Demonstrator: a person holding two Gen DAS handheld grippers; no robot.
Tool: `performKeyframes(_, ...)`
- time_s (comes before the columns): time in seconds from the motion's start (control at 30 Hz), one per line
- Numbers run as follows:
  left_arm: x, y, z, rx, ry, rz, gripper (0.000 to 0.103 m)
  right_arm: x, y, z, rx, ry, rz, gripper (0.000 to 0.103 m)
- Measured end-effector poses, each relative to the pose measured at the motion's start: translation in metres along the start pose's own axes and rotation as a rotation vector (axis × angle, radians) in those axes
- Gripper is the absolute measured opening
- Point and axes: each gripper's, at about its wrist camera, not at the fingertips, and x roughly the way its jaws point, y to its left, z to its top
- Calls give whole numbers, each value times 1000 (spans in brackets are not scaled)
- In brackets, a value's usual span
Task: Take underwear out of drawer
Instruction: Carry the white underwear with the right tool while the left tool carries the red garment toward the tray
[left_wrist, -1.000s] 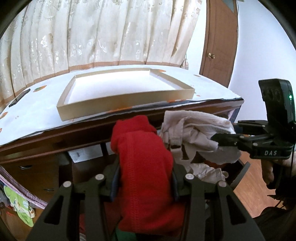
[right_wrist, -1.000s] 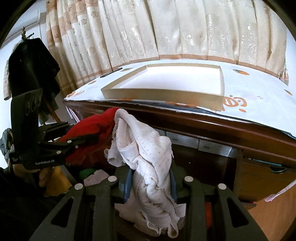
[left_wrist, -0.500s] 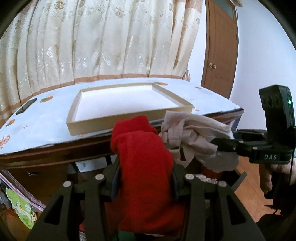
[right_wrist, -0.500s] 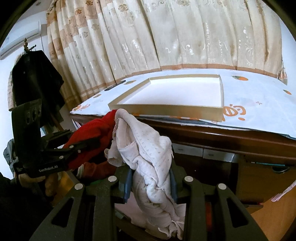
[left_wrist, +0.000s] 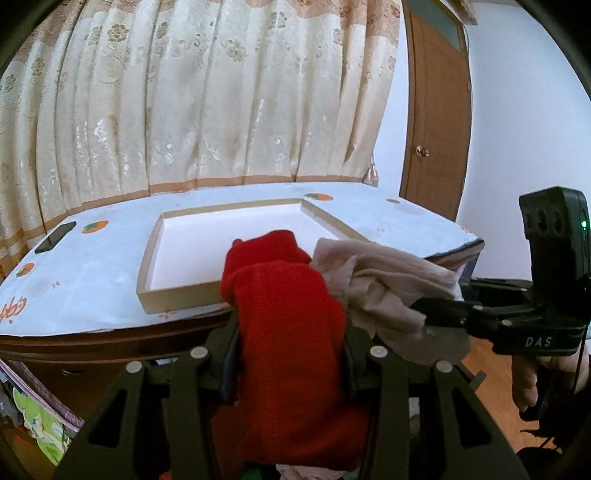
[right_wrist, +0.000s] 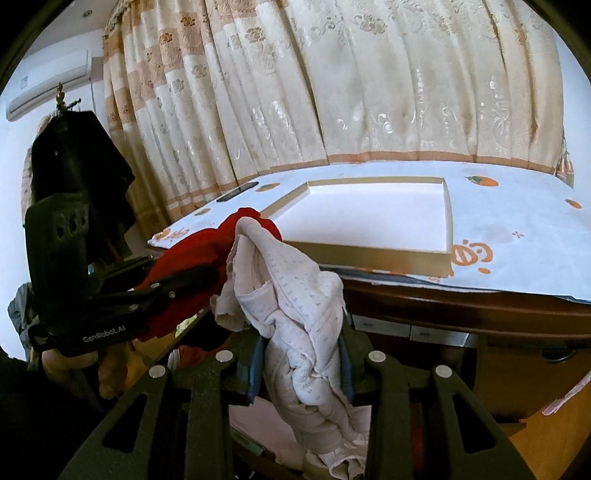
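Red underwear (left_wrist: 288, 325): knit, bunched, upright wad at lower centre of the left wrist view; left of centre in the right wrist view (right_wrist: 192, 258). Pale pinkish-white underwear (right_wrist: 295, 314): fine dotted print, scalloped edging, crumpled, hanging in folds at lower centre of the right wrist view; right of centre in the left wrist view (left_wrist: 384, 288). The two garments touch at their tops.

Each camera sits just behind its own gripper, looking forward along the fingers at close range. The left view faces the table (left_wrist: 92, 295) edge and tray (left_wrist: 177, 291) from the left, the right view from the right. Both share tray, curtain (right_wrist: 369, 92) and each other's gripper.
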Motion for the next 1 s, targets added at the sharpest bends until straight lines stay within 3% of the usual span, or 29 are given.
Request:
performKeyframes(0.13,-2,3,7,-20,-27,14,43,0,-5,7,46,-19,32,36)
performKeyframes(0.4,-3,13,21,-14,-60,47,43,1,-7,17,56,-44,-2,36)
performKeyframes(1.0,13,21,37,-18,-91,79,43,-1,-19,30,101,-105,10,36)
